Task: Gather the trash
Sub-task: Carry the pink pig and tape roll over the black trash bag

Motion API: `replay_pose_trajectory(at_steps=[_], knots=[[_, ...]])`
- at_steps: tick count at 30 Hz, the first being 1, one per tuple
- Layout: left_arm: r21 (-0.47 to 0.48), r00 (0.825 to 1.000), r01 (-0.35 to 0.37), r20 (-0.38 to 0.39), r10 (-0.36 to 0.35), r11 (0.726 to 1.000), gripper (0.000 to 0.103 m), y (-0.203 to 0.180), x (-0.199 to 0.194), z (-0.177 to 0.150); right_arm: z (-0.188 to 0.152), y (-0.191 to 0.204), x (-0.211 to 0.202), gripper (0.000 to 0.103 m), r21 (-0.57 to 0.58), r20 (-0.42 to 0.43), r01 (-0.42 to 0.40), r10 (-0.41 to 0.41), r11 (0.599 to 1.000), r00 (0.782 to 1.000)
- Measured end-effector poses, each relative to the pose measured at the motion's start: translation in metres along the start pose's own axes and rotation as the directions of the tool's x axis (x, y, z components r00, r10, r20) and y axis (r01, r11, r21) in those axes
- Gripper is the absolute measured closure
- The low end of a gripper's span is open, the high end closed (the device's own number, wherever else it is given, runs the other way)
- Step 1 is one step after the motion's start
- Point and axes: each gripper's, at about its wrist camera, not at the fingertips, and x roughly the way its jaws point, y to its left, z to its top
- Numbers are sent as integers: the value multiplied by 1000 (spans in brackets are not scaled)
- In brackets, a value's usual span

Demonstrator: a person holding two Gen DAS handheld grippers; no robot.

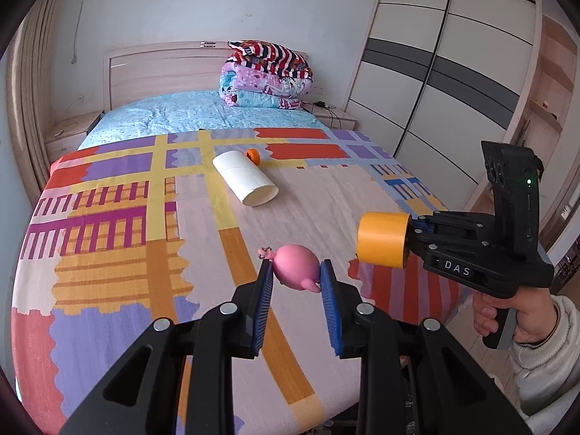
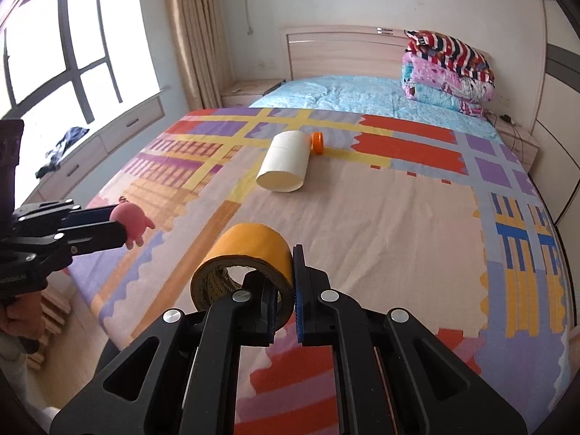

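My left gripper (image 1: 295,272) is shut on a pink toy figure (image 1: 295,266) and holds it above the near part of the bed; it also shows in the right wrist view (image 2: 132,221). My right gripper (image 2: 286,282) is shut on the wall of a yellow tape roll (image 2: 246,253), one finger inside the roll; the roll shows in the left wrist view (image 1: 384,237) at the right, above the bed edge. A white paper roll (image 1: 244,177) lies on its side mid-bed, with a small orange lid (image 1: 252,155) just behind it.
The bed has a colourful patterned cover (image 1: 145,253) and a blue sheet (image 1: 203,112) behind. Folded quilts (image 1: 266,74) are stacked by the headboard. A wardrobe (image 1: 442,72) stands on the right. A window bench with dark cloth (image 2: 61,145) is on the left.
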Motion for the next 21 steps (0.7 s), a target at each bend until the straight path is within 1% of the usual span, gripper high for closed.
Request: replay_pose_trajectory(at_steps=[5,12,17,21], knots=[[44,999,30,-20,-29,999,77,-21,-10,-25,-31,15,-22,95,-30,-24,-34,33,999,999],[64,995,68,-73,-63,996,77,-37,-17,-63,-68,30,-48,95,-43,-49,-76,74,996,996],[64,989,94,-123,-86,993,77,-45,-15,-91,-96,35,-52,95,-24,-85,-109,106,994,991],[61,981,114,-167,-103,992,77,-50,-9,-112,-122,37,-48,95,5,-126,-142,142,990,982]])
